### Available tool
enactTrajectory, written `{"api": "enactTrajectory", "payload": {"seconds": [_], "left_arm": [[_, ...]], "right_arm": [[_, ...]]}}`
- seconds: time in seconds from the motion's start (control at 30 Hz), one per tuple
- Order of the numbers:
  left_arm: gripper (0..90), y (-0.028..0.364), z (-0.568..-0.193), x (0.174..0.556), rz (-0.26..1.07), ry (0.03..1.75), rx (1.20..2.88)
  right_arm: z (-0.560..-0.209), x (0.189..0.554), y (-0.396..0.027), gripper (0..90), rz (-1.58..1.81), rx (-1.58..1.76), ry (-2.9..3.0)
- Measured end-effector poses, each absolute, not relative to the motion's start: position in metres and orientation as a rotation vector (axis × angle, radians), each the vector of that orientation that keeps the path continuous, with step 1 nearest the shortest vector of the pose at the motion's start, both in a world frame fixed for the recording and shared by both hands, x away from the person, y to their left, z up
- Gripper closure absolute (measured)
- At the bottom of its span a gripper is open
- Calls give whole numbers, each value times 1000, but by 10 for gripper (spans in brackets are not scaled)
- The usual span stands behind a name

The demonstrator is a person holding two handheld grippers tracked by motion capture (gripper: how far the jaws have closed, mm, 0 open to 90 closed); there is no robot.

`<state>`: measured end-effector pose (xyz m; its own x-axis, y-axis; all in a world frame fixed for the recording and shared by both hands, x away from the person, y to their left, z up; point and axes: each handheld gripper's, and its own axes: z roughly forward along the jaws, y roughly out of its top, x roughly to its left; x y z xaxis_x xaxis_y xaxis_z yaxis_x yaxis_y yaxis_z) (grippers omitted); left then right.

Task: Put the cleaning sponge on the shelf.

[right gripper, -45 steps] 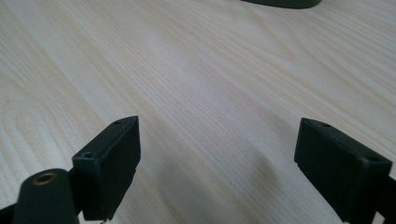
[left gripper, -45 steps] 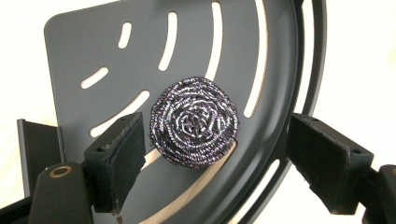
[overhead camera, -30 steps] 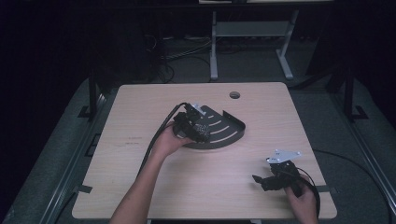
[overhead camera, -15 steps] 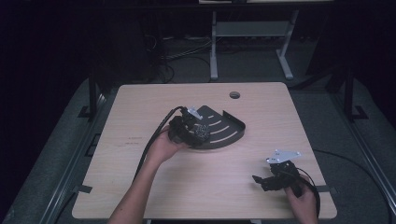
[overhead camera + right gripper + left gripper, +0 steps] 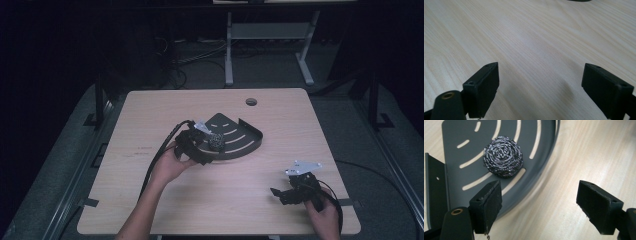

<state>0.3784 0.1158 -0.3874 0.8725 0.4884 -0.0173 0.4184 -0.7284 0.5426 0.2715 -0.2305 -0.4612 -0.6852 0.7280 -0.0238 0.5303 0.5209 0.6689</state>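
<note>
Left tongs [image 5: 539, 205] withdrawn; coiled steel scourer [image 5: 503, 157]

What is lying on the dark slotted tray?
A steel wool scourer lies on the tray, apart from the open left gripper. Table wood shows through the slots; the tray surface beneath the scourer is covered.

No readable writing anywhere.
The slotted dark tray [image 5: 240, 142] carries no label, and the wooden table [image 5: 210, 200] around it shows bare grain.
</note>
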Motion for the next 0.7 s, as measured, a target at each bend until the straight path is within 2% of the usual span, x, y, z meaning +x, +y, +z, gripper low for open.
{"api": "enactTrajectory", "payload": {"seconds": [0.37, 0.7], "left_arm": [[196, 134, -399, 361, 128, 683, 2481], [196, 141, -396, 351, 144, 670, 2478]], "right_arm": [[-464, 270, -231, 140, 918, 1064, 2472], [-465, 270, -231, 140, 917, 1064, 2471]]}}
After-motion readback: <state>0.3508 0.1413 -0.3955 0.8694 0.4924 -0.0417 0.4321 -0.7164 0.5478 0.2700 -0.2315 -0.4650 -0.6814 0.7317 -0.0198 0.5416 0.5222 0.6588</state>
